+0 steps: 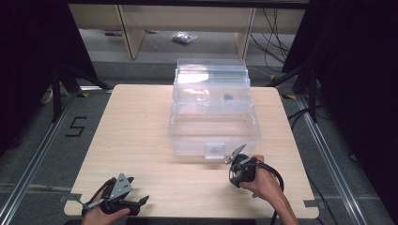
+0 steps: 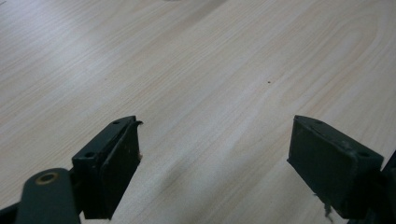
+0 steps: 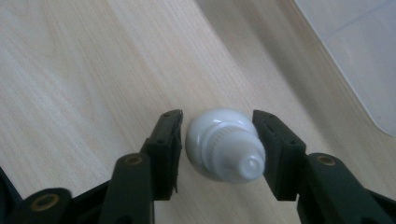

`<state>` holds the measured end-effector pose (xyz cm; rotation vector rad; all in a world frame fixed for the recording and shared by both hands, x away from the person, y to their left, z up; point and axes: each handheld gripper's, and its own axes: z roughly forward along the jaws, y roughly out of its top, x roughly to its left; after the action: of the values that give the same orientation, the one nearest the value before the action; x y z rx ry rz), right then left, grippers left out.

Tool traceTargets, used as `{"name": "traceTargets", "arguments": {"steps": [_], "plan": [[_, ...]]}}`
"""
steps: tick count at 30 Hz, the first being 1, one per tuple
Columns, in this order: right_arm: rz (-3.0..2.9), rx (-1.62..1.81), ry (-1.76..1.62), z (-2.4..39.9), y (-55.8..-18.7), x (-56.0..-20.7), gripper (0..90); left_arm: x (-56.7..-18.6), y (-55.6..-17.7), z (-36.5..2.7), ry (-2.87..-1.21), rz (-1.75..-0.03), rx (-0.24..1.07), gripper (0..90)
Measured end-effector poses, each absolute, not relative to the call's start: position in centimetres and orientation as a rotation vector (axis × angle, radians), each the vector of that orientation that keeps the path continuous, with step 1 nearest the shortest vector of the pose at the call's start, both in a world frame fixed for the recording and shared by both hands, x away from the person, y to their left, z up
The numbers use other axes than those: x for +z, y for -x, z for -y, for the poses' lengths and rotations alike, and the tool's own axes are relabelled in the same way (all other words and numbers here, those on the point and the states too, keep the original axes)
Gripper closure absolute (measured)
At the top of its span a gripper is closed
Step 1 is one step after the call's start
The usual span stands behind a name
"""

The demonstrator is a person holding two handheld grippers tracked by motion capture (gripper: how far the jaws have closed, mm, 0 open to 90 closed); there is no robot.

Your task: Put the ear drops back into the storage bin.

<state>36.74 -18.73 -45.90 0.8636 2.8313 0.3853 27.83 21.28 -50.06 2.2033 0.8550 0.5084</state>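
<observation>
Surface: a pale wood-grain table (image 1: 141,140), rounded at the corners, bare apart from a clear plastic box (image 1: 211,117) standing at its middle toward the far edge, lid tipped back.

Floor: grey, with metal rails along both sides of the table and a black "5" mark (image 1: 75,126) on the left. Beyond the table are pale wooden legs, a small bag (image 1: 184,37) on the floor and loose cables at the far right. Dark curtains close both sides.

Left gripper (image 2: 215,158): resting low at the near left corner of the table, jaws wide apart with nothing but bare wood between them.

Right gripper (image 3: 217,144): just in front of the box's near wall, jaws closed against both sides of a small white bottle (image 3: 224,145), its cap end toward the camera, just above the table.
</observation>
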Motion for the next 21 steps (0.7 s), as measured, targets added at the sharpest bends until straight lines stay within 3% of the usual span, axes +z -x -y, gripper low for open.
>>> {"name": "traceTargets", "arguments": {"steps": [21], "plan": [[-2.837,0.407,-0.817,19.1,-36.5,-43.9,60.1,-50.2,-27.9,-21.2,-2.183,-0.86,0.511,16.1]]}}
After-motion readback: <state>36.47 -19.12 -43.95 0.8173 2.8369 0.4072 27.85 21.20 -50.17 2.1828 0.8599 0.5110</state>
